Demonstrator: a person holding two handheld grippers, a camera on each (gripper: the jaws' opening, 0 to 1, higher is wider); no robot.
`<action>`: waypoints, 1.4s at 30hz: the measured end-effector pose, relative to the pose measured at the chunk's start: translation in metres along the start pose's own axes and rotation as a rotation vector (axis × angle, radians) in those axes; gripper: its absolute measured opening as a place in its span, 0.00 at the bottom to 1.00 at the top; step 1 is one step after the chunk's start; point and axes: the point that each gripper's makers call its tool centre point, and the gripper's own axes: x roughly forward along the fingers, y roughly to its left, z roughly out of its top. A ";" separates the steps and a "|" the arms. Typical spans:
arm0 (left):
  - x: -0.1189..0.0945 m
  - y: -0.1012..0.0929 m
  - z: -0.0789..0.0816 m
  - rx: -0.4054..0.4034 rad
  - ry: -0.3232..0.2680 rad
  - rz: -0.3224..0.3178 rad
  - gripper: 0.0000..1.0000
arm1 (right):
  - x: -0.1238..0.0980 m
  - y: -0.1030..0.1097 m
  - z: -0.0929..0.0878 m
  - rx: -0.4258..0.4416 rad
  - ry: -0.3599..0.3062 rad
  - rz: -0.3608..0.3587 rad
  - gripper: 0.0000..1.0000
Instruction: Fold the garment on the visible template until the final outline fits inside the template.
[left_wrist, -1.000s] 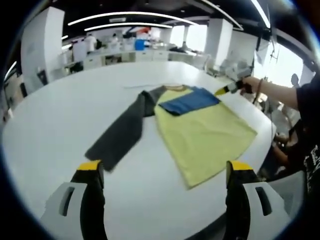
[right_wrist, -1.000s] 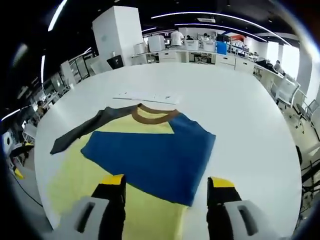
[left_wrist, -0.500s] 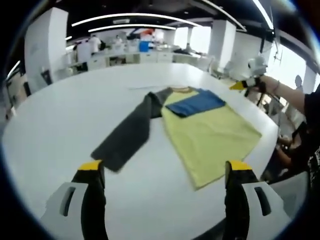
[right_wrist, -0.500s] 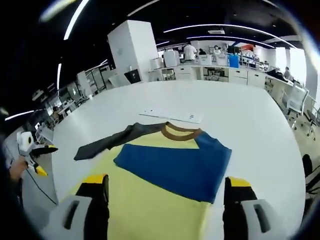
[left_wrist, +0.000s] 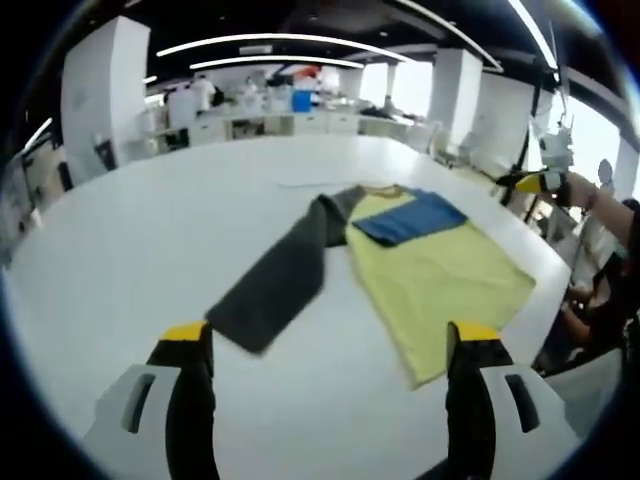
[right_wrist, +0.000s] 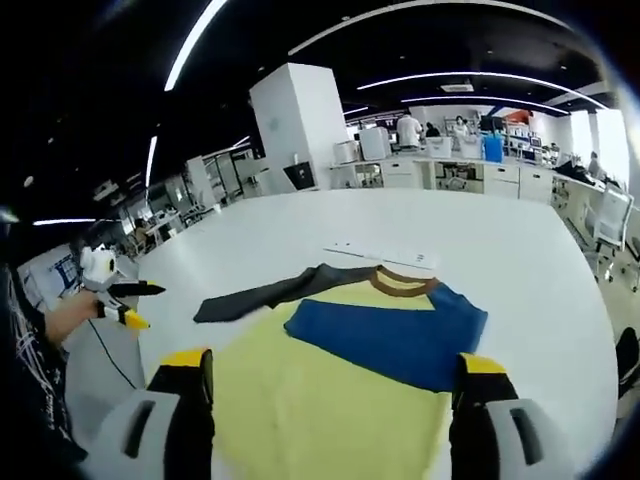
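A T-shirt lies flat on the white table. Its yellow body points toward the table edge, and its dark grey sleeve stretches out to the side. The blue sleeve is folded over the chest. My left gripper hovers open, well short of the grey sleeve. My right gripper is open above the yellow hem, with the blue sleeve, brown collar and grey sleeve ahead. Each gripper appears in the other's view, hand-held off the table: right, left.
A thin white strip lies on the table just beyond the collar. The table edge runs close to the yellow hem. A person's arm reaches in from the right. Desks, a white pillar and people stand far behind.
Both cameras have drawn back and up from the shirt. The right gripper has lifted away from the blue sleeve toward the table edge. The shirt itself lies as before.
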 end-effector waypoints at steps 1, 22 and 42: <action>0.001 0.003 0.001 0.004 0.002 -0.001 0.91 | -0.002 0.002 -0.001 0.000 -0.001 0.000 0.99; 0.021 0.049 0.011 0.004 -0.012 0.062 0.66 | -0.026 0.027 -0.052 -0.164 0.149 -0.016 0.99; 0.066 0.102 -0.028 -0.046 0.052 0.126 0.38 | -0.023 0.046 -0.066 -0.144 0.192 0.011 1.00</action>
